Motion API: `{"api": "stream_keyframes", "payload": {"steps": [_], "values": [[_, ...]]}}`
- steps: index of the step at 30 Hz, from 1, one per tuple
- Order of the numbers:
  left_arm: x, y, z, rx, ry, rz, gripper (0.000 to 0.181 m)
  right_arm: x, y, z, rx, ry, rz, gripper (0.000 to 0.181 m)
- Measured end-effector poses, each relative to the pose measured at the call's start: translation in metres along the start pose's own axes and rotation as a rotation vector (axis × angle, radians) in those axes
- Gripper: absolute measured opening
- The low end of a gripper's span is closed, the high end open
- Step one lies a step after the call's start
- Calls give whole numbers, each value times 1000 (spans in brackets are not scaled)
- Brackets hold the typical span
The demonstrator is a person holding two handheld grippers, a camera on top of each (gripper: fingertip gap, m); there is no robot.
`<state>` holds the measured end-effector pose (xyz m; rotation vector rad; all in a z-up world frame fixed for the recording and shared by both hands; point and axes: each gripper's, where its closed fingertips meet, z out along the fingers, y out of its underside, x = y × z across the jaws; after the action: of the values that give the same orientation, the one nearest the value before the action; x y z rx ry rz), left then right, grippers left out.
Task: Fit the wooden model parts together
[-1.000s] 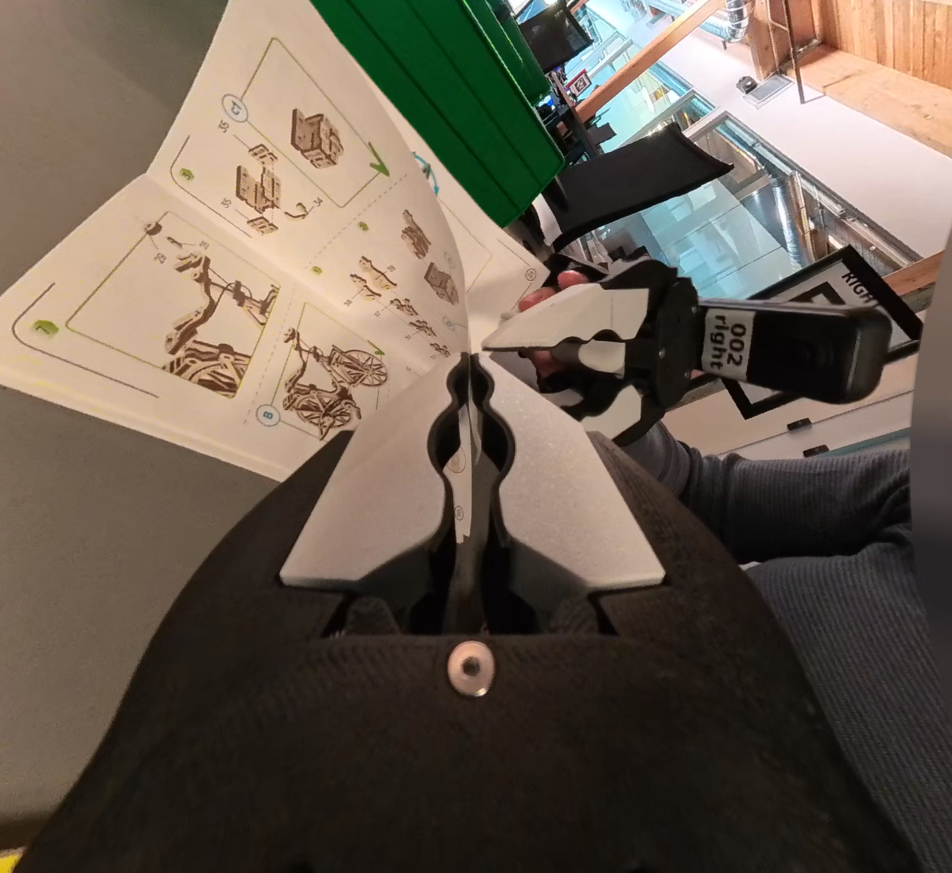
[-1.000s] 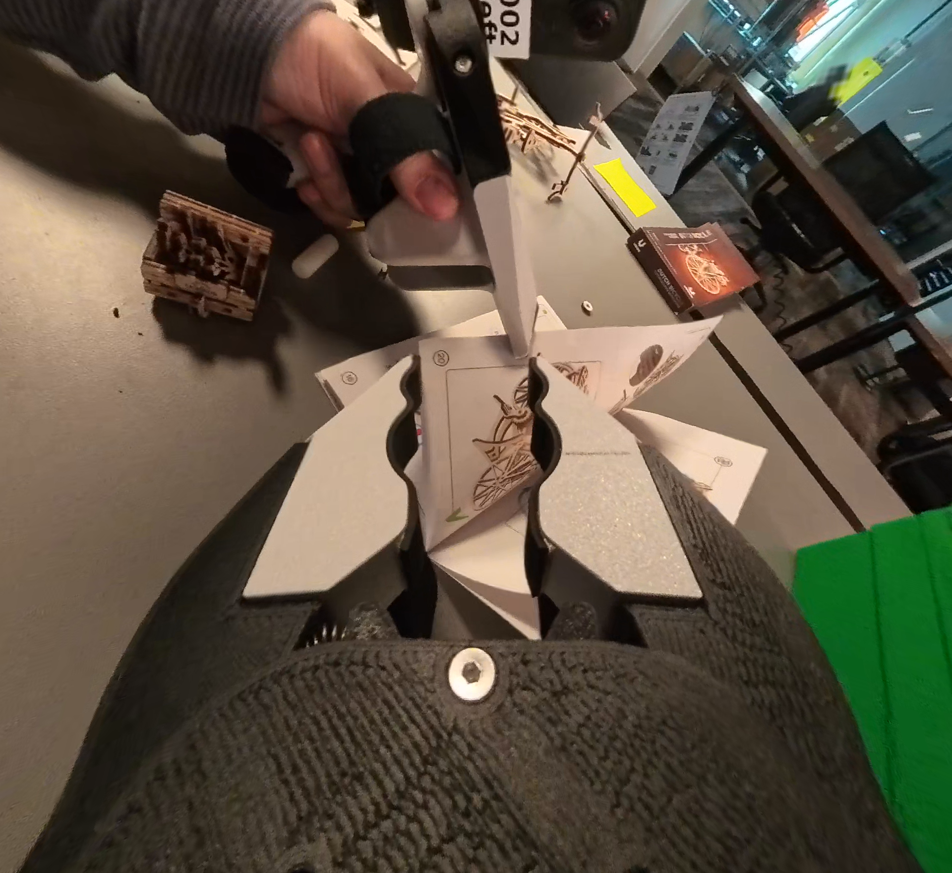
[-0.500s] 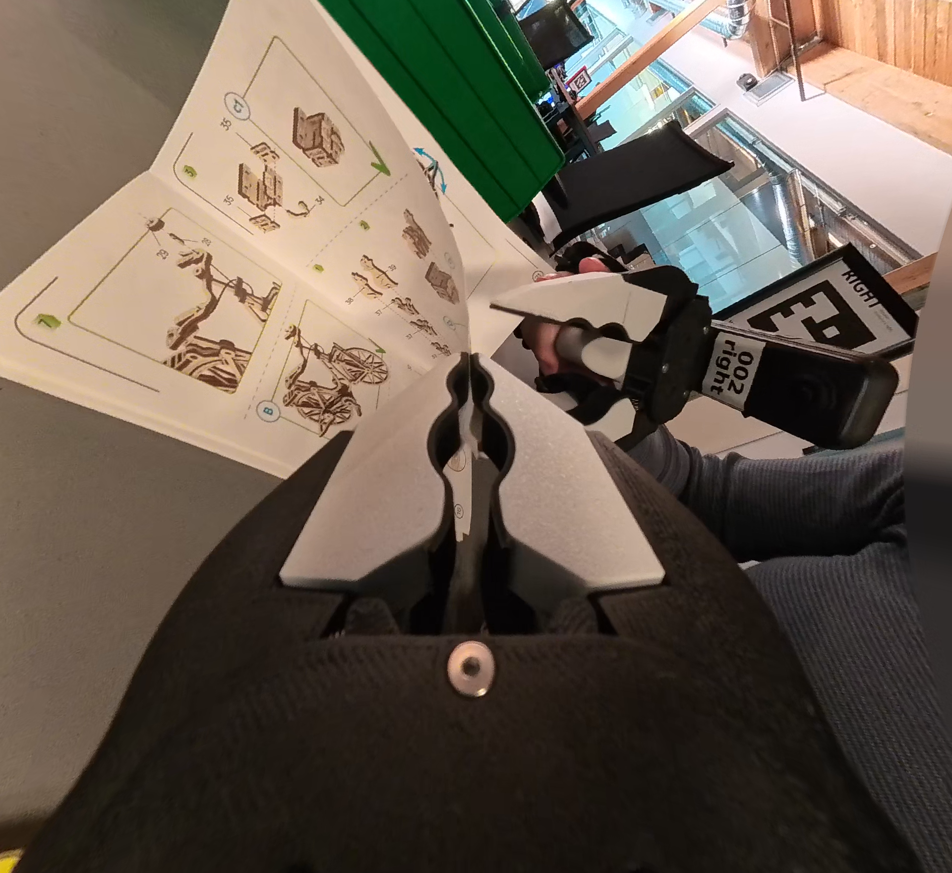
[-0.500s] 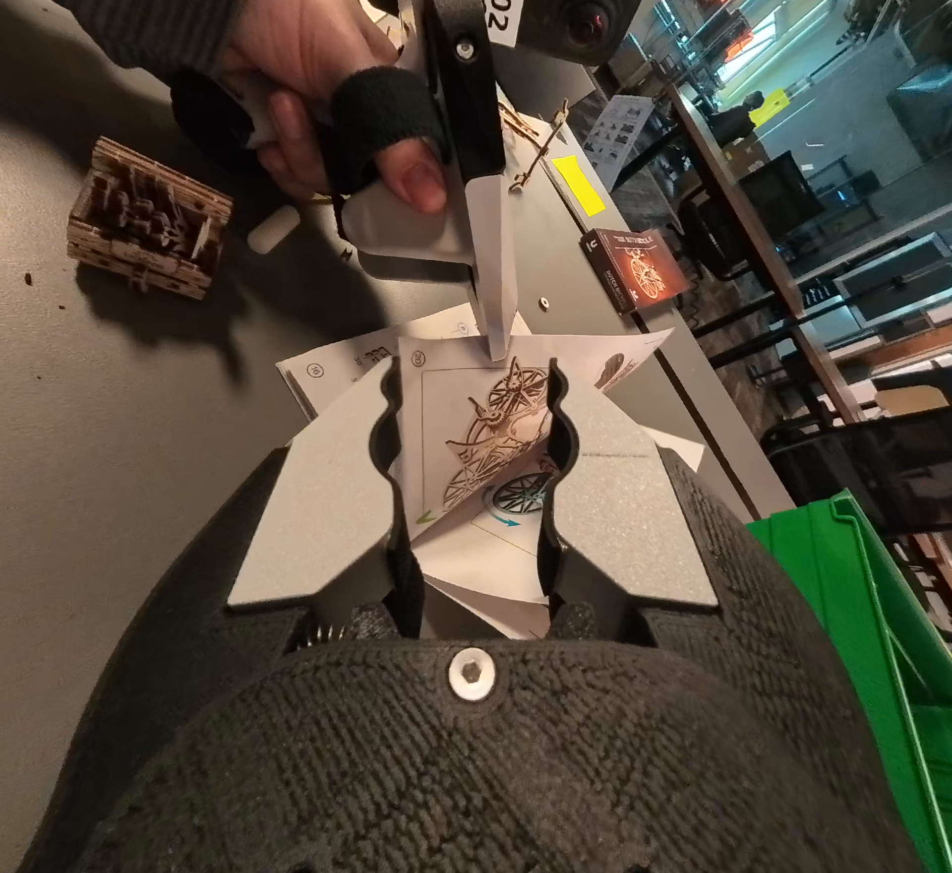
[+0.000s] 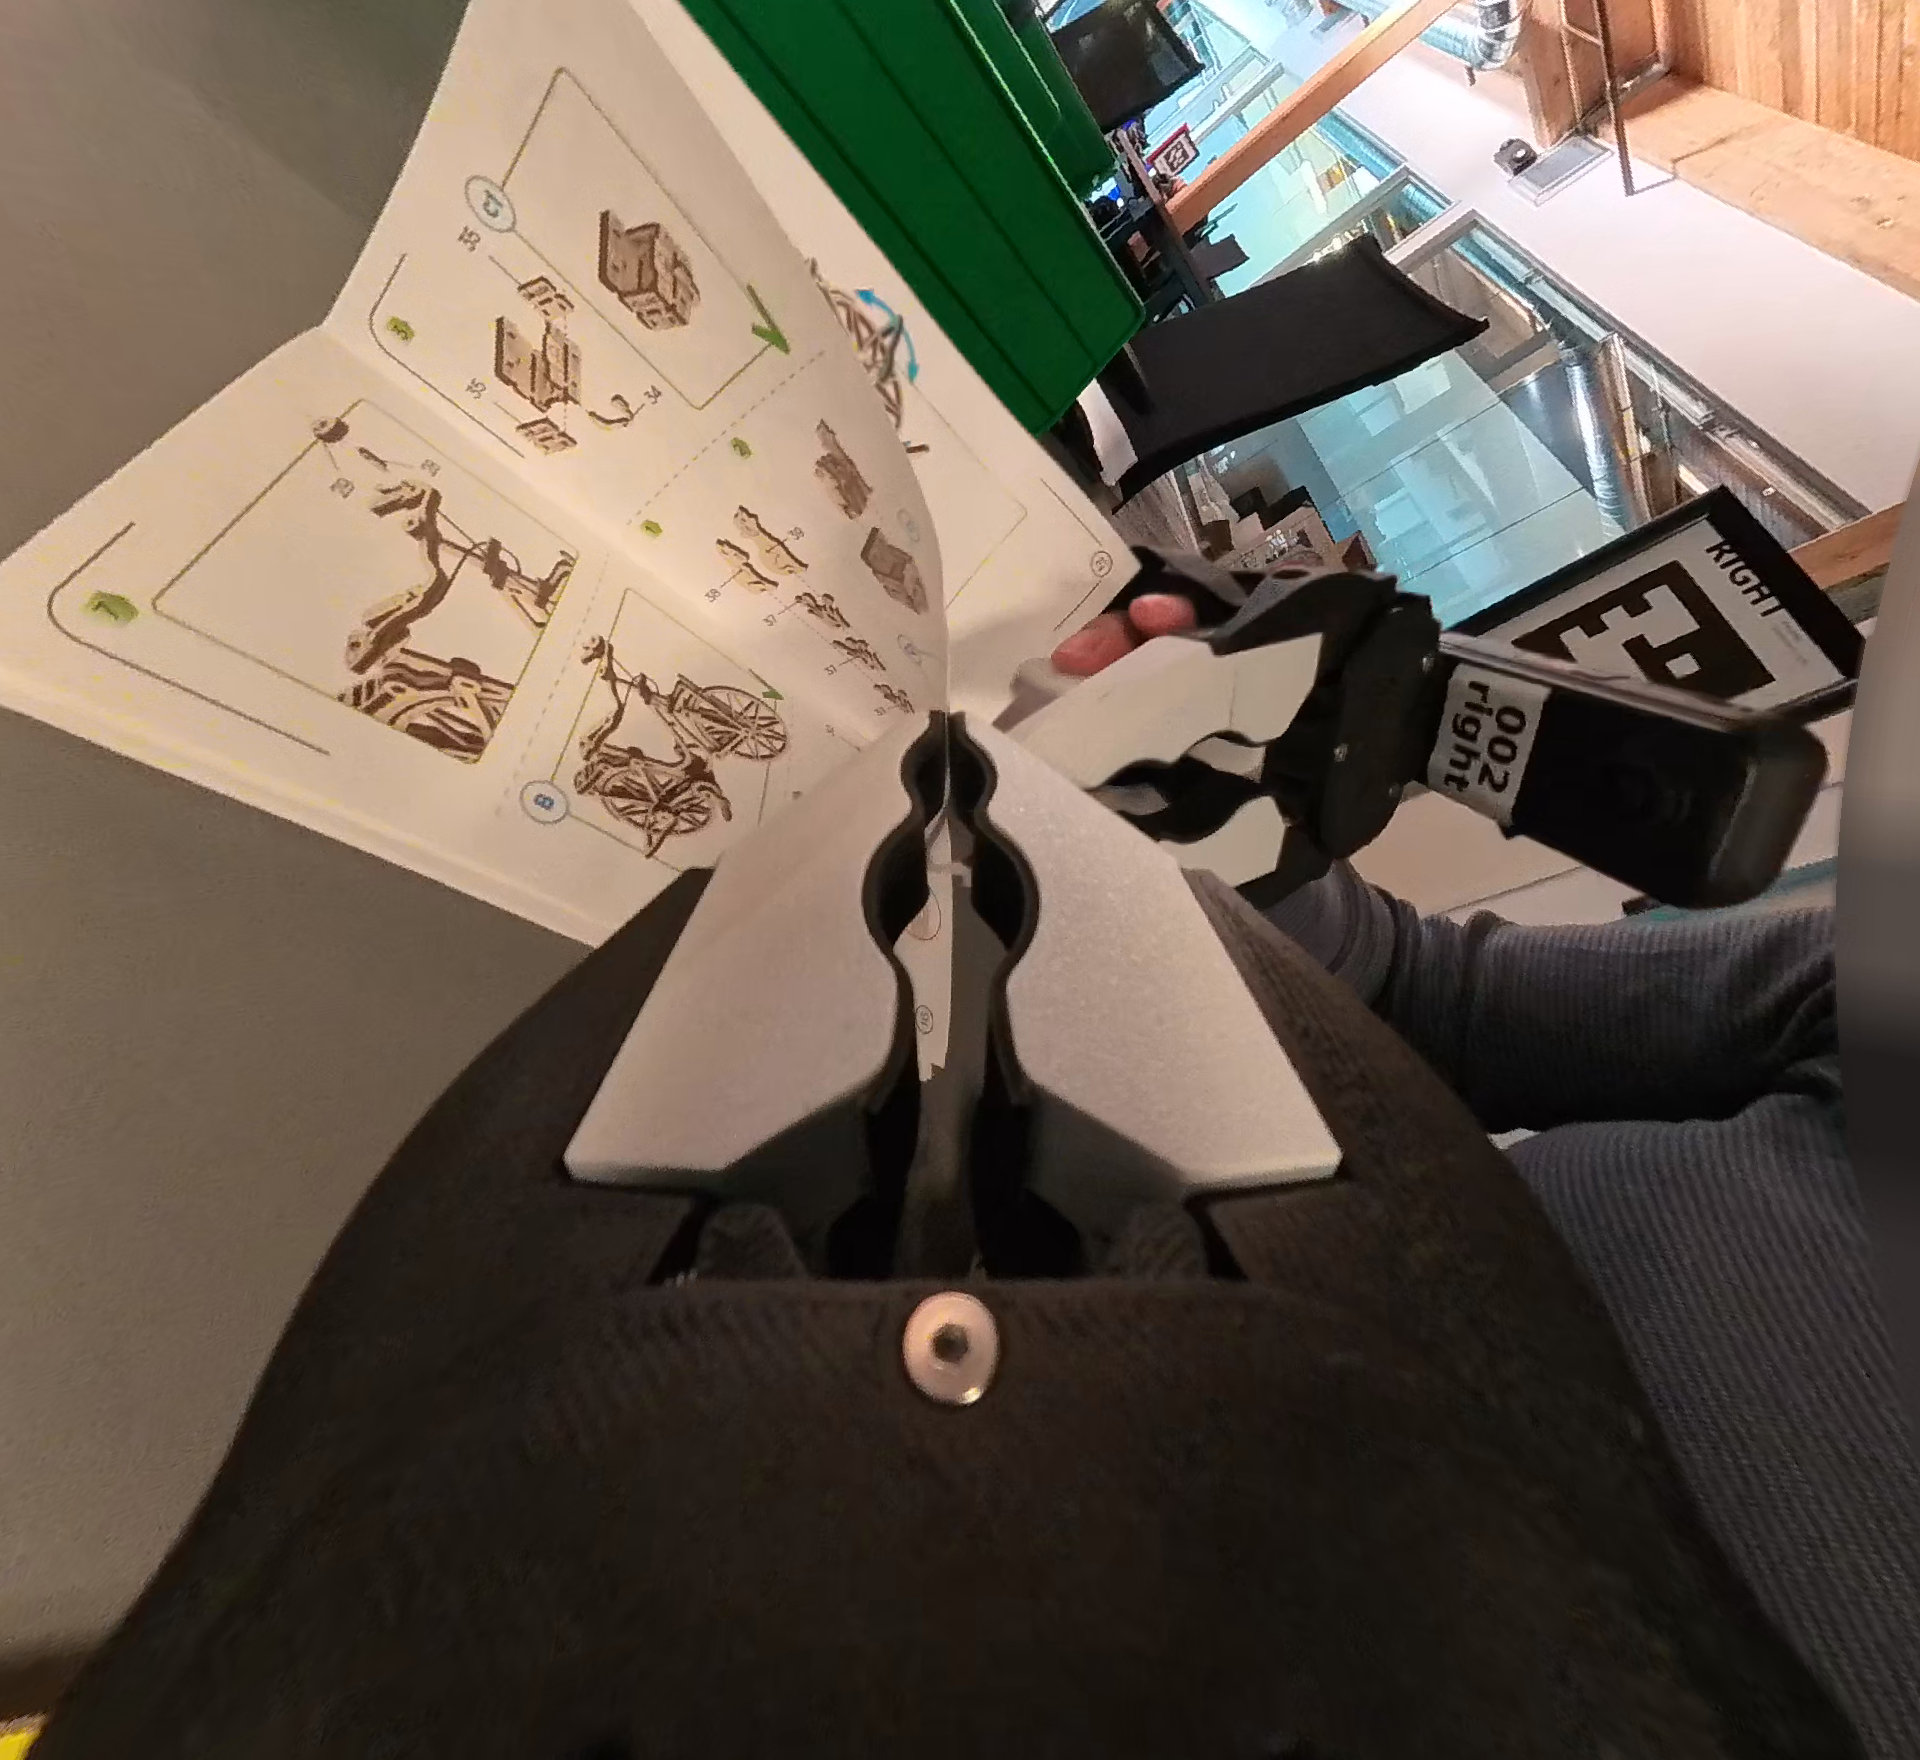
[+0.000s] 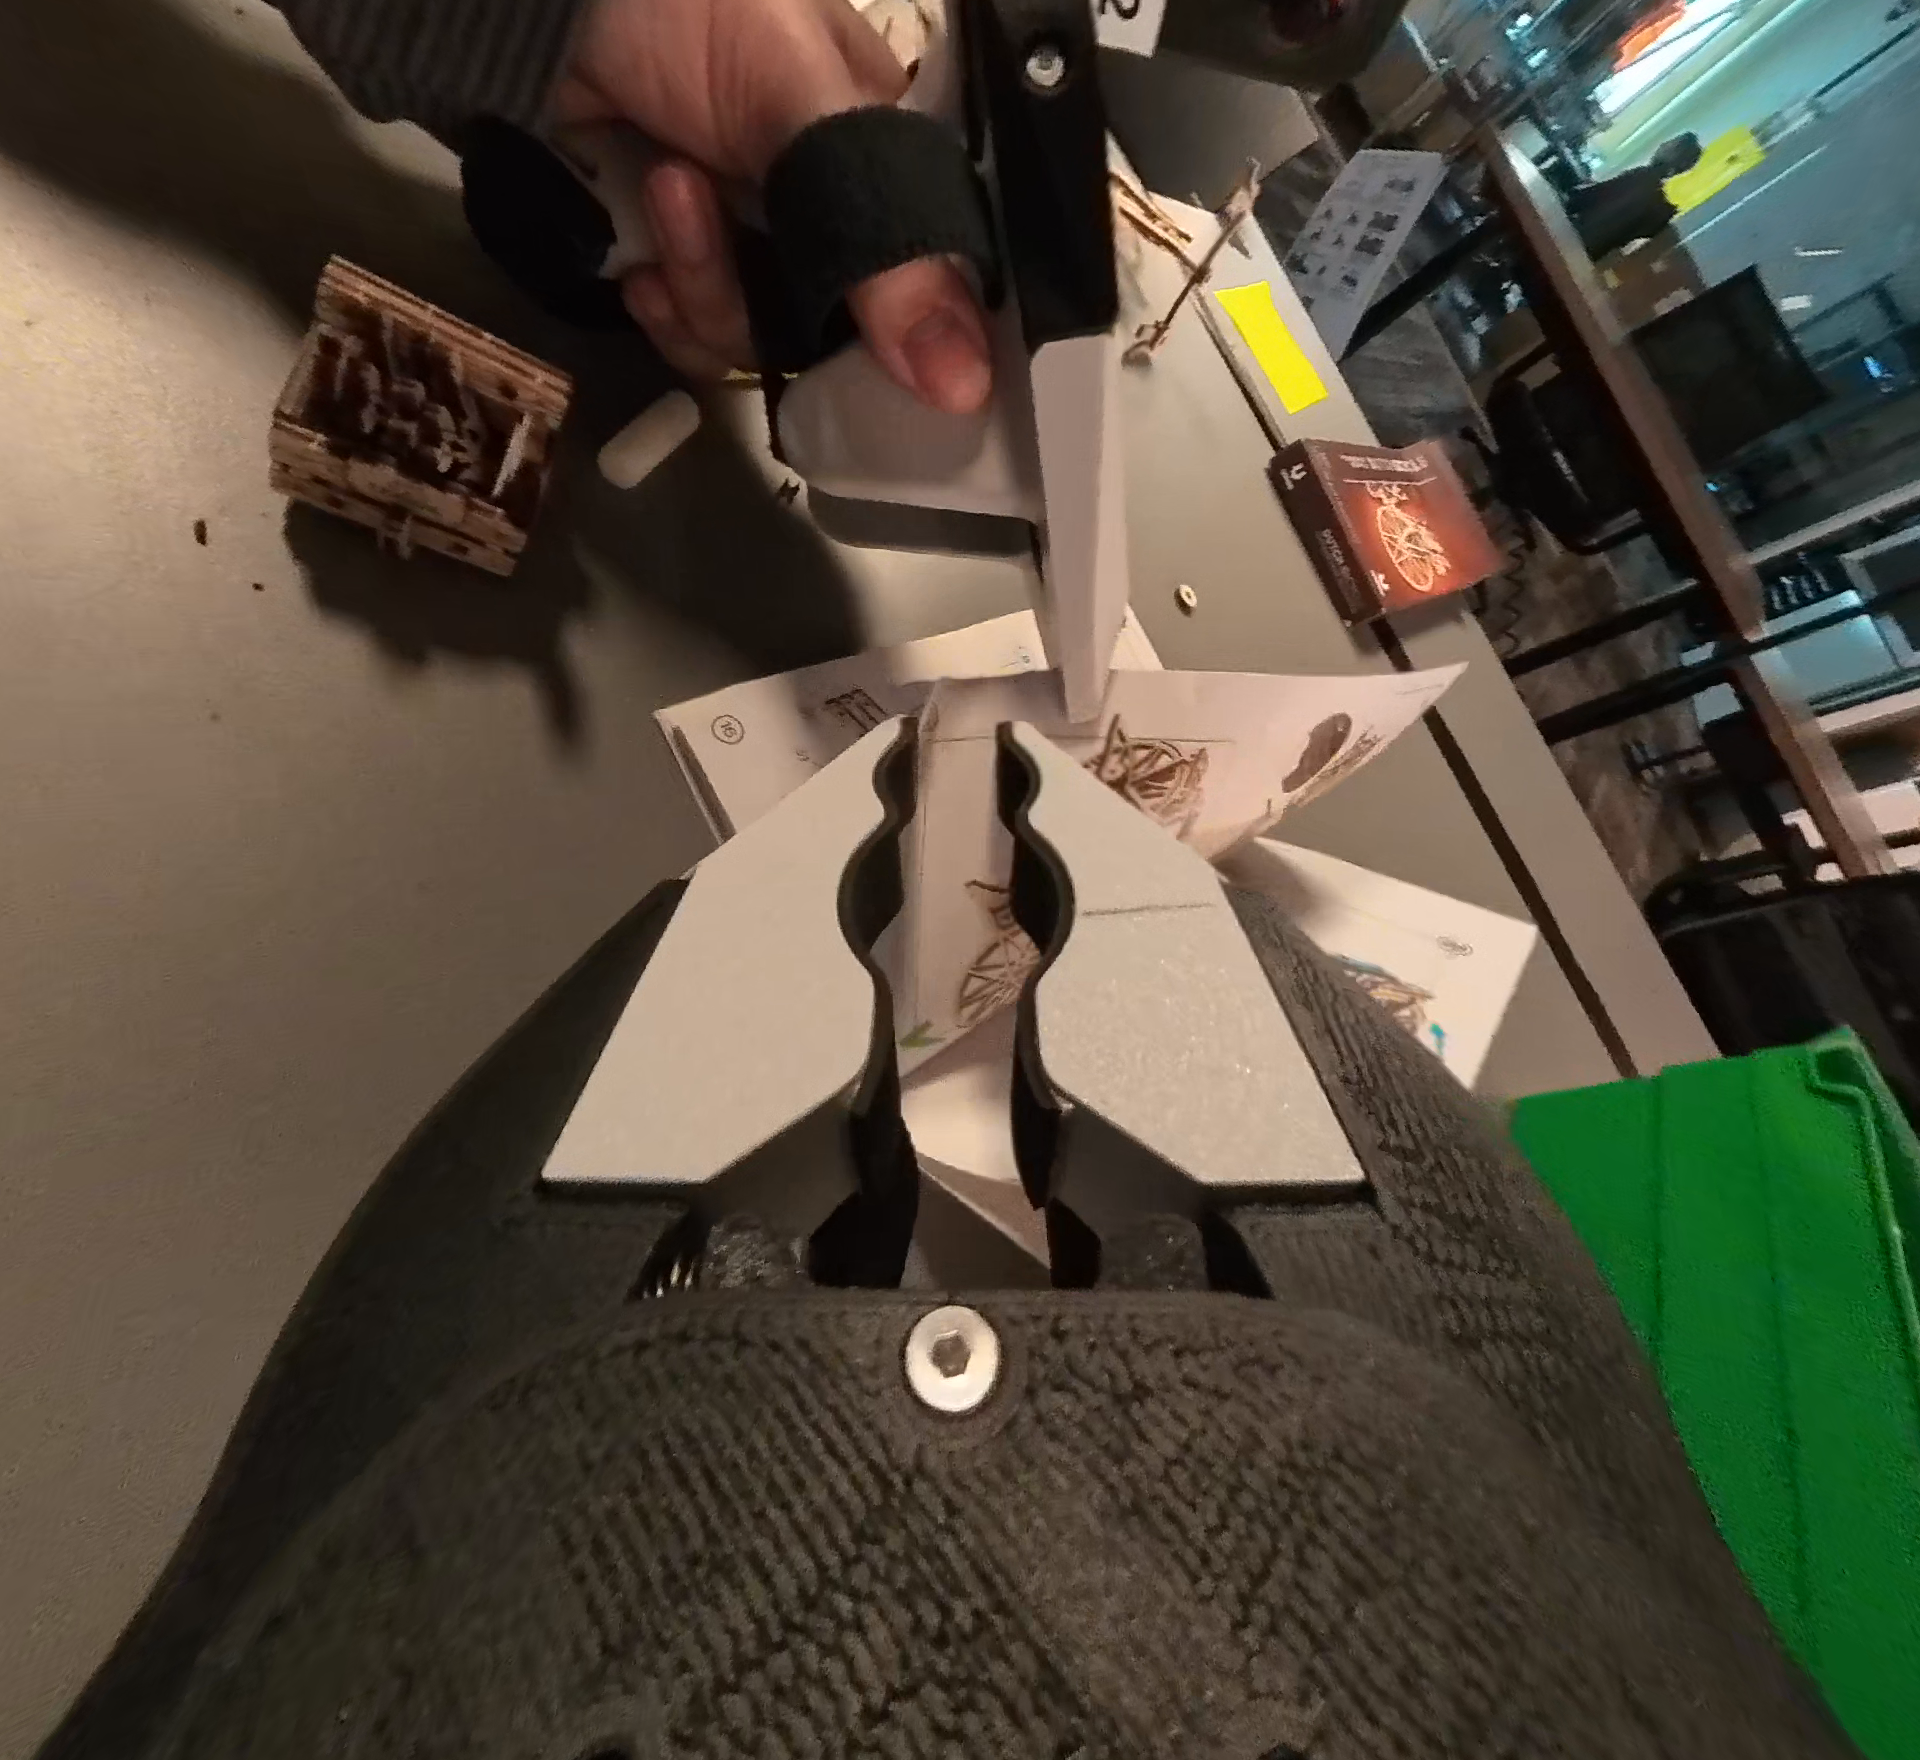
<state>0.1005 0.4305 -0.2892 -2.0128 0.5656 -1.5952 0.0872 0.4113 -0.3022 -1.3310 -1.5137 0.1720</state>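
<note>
Left claw [image 5: 948, 723]: jaws together, clamped on a page edge of the booklet [image 5: 436, 505]; the sheet runs down the slot between the pads. From the claw the open pages fan out toward 10 o'clock, lifted off the grey worktop [image 5: 156, 1035]. They show printed assembly drawings. Green bin [image 5: 831, 48] lies beyond the booklet at 12 o'clock.

Right claw [image 6: 958, 728]: jaws slightly apart, a folded page standing in the gap. Whether the pads touch the paper, cannot tell. In the left wrist view the right claw [image 5: 1049, 734] sits at 3 o'clock, just beside the left claw's tip, tips at the page edge; a hand [image 5: 1122, 630] holds it, grey sleeve [image 5: 1558, 1004] behind.

Right wrist view, near to far: more booklet pages [image 6: 1247, 775] spread to 1 o'clock. The left claw [image 6: 1081, 702] comes down from 12 o'clock, its tip on the top edge of the page. Wooden box [image 6: 416, 432], partly built, rests on the worktop at 10 o'clock, well apart from both claws. Small white cylinder [image 6: 649, 437] lies just right of the box. More wooden parts [image 6: 1184, 276] lie farther back at 1 o'clock, beside a yellow note [image 6: 1273, 344]. Dark kit box [image 6: 1392, 541] sits near the worktop's edge at 2 o'clock.
</note>
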Motion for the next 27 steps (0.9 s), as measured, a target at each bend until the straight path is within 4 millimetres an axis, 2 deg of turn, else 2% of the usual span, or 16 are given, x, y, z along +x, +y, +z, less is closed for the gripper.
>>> {"api": "stream_keyframes", "payload": {"steps": [5, 11, 15, 17, 22, 27], "values": [[0, -1, 0, 3, 1, -3, 0, -4, 0, 2, -21, -1, -32, 0], [1, -7, -3, 47, 13, -13, 0, 5, -1, 0, -36, 81, -26, 0], [10, -22, -12, 142, 76, -13, 29, 29, 6, -10, -73, 242, 38, 0], [16, -25, -13, 164, 107, -4, 29, 36, 10, -16, -64, 276, 109, 0], [26, -22, 2, 139, 44, 80, 28, 52, 15, -26, -26, 337, 235, 0], [23, -25, 17, 153, -30, 122, 23, 57, 15, -31, 10, 349, 293, 0]]}}
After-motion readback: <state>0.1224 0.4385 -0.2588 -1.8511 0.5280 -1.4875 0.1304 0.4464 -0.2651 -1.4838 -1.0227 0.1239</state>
